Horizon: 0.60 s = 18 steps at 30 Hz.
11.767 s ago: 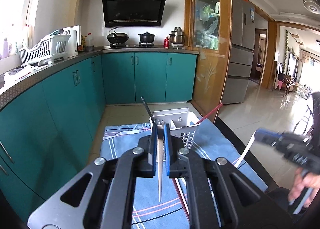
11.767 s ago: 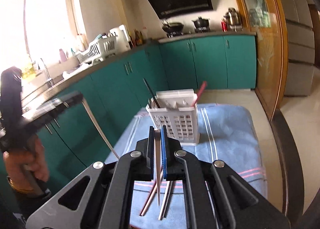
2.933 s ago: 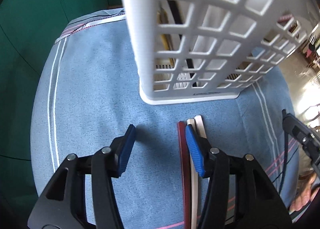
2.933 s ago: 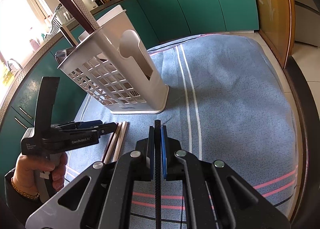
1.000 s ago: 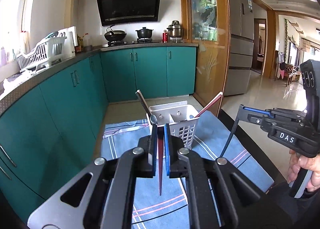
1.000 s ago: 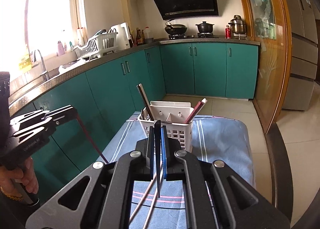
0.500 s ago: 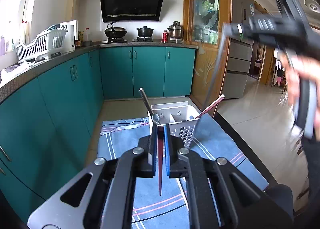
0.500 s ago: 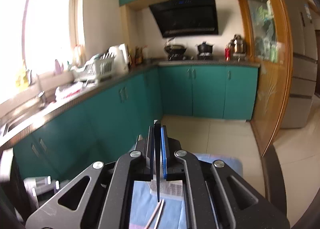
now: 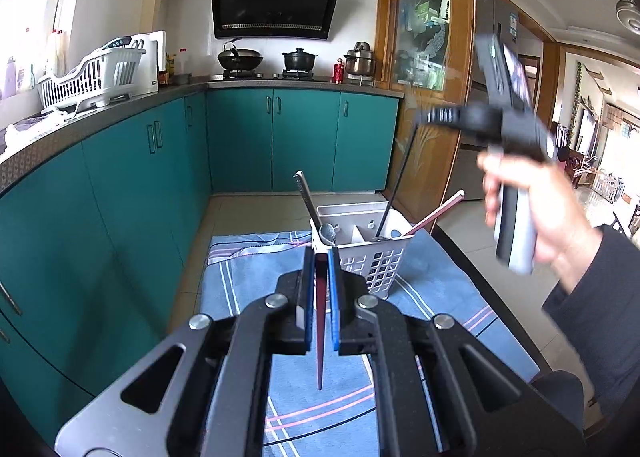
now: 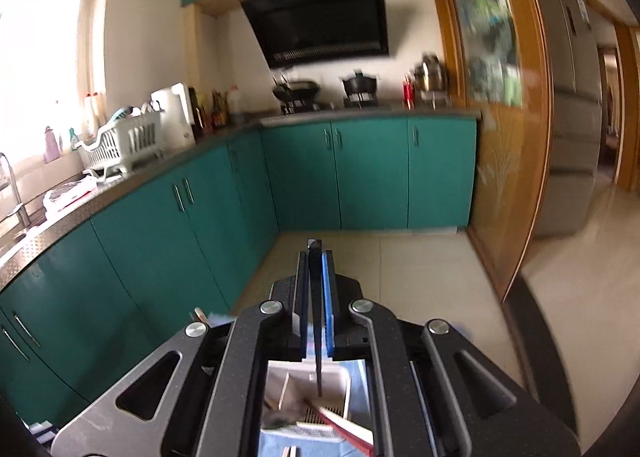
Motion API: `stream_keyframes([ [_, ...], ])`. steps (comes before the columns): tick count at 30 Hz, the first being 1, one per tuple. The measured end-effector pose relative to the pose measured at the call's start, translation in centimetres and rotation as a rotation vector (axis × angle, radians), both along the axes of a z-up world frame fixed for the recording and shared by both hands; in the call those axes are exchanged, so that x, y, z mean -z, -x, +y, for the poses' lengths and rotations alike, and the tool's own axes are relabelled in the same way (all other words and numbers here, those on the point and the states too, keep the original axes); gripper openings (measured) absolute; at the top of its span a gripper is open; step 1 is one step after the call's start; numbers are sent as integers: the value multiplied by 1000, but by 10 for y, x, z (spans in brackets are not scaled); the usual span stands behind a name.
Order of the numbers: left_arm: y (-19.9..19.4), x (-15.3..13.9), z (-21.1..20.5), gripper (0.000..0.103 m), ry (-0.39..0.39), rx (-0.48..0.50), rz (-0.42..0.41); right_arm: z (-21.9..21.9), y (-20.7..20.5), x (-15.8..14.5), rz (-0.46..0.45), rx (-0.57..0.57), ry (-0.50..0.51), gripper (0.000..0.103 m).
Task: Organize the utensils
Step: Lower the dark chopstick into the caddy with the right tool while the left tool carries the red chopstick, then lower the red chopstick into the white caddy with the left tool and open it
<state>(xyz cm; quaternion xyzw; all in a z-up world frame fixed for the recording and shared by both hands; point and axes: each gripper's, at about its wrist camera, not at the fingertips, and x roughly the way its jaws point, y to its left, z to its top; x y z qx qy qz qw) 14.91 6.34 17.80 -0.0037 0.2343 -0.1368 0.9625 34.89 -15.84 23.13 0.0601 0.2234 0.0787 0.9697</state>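
Left wrist view: your right gripper (image 9: pixel 420 119) clamps a black chopstick (image 9: pixel 394 185) over the caddy (image 9: pixel 384 257); tilt further and its tip could miss. Your left gripper (image 9: pixel 320 277) pinches a red chopstick (image 9: pixel 320 345).

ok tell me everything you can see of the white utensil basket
The white utensil basket is a plastic caddy with lattice walls and a divider splitting it into compartments. It stands upright on the blue striped cloth. A spoon and a dark grey handle lean out on its left, a dark red chopstick on its right. The black chopstick held in the right gripper dips into the right compartment.
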Motion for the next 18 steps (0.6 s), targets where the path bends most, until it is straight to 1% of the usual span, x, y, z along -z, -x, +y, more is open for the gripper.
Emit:
stream_keyframes([
  [1, -1, 1, 0, 6, 0, -2, 2, -5, 0, 13, 23, 1, -17, 8],
  [3, -2, 2, 0, 6, 1, 0, 9, -10, 5, 27, 48, -12, -42, 31],
  [4, -4, 3, 0, 6, 2, -2, 11, -14, 11, 30, 47, -15, -52, 53],
  [5, -5, 4, -1, 6, 1, -6, 13, -16, 19, 30, 33, -12, -62, 62],
  [7, -7, 6, 0, 6, 6, -14, 17, -30, 43, 28, -11, -28, -106, 64],
  [8, -8, 7, 0, 6, 5, -16, 19, -35, 55, 27, -32, -35, -124, 69],
  [9, -8, 8, -1, 6, 5, -17, 21, -45, 71, 27, -74, -35, -146, 74],
  [10, -9, 9, -2, 6, 4, -18, 22, -56, 98, 29, -146, -25, -171, 84],
  [11, -10, 10, -3, 6, 0, -20, 24, -62, 115, 33, -194, -13, -182, 93],
  [12, -10, 10, -5, 6, -9, -21, 26, -70, 138, 44, -248, 11, -186, 95],
  [13, -11, 10, -7, 6, -17, -21, 23, -75, 156, 59, -271, 36, -175, 95],
  [14, -11, 9, -7, 6, -18, -21, 20, -77, 166, 76, -265, 38, -159, 95],
  [15, -11, 7, -8, 6, -22, -24, 16, -78, 172, 90, -253, 33, -143, 95],
  [16, -11, 5, -11, 6, -29, -27, 12, -78, 178, 116, -217, 34, -105, 95],
  [17, -11, 3, -12, 6, -29, -25, 11, -78, 178, 134, -181, 44, -88, 95],
  [18, -12, 0, -14, 6, -26, -20, 10, -80, 177, 155, -128, 48, -93, 95],
])
